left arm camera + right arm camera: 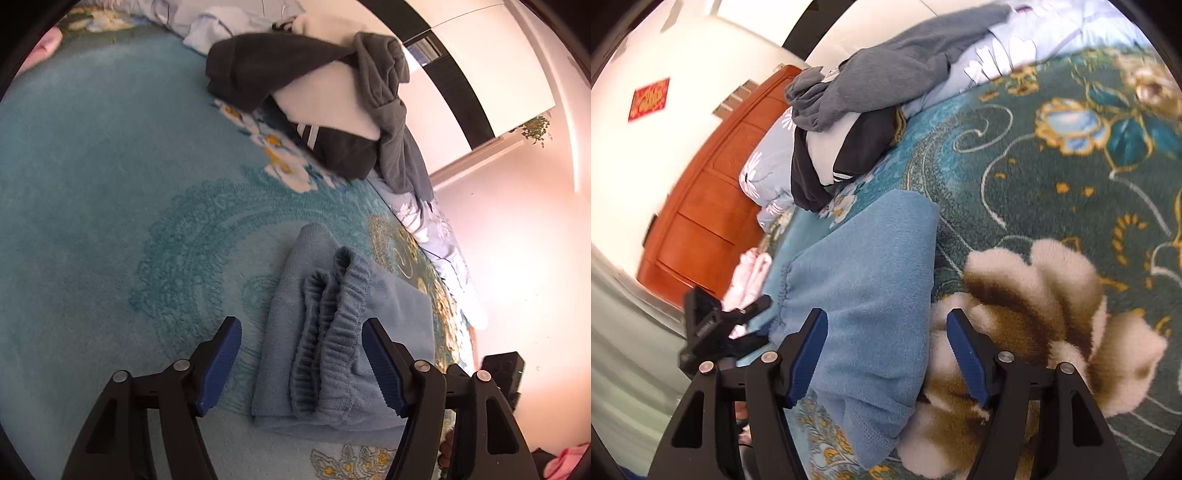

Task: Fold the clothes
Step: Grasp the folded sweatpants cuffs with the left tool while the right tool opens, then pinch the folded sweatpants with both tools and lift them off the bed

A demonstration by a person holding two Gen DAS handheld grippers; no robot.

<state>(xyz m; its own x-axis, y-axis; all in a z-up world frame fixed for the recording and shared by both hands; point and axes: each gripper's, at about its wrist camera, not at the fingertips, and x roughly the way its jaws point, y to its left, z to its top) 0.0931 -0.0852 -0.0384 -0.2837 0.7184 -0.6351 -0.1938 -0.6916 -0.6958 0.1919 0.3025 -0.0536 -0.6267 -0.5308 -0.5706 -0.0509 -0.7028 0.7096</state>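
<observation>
Hovering over the folded blue fleece trousers on the floral blanket, you are keeping the left hand-held gripper and right hand-held gripper spread, gripping nothing; press the elastic waistband flat before lifting away.

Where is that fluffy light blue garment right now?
The folded light blue fleece garment lies on the teal floral blanket, between both grippers' open jaws, in front of the dark grey clothes pile.
</observation>
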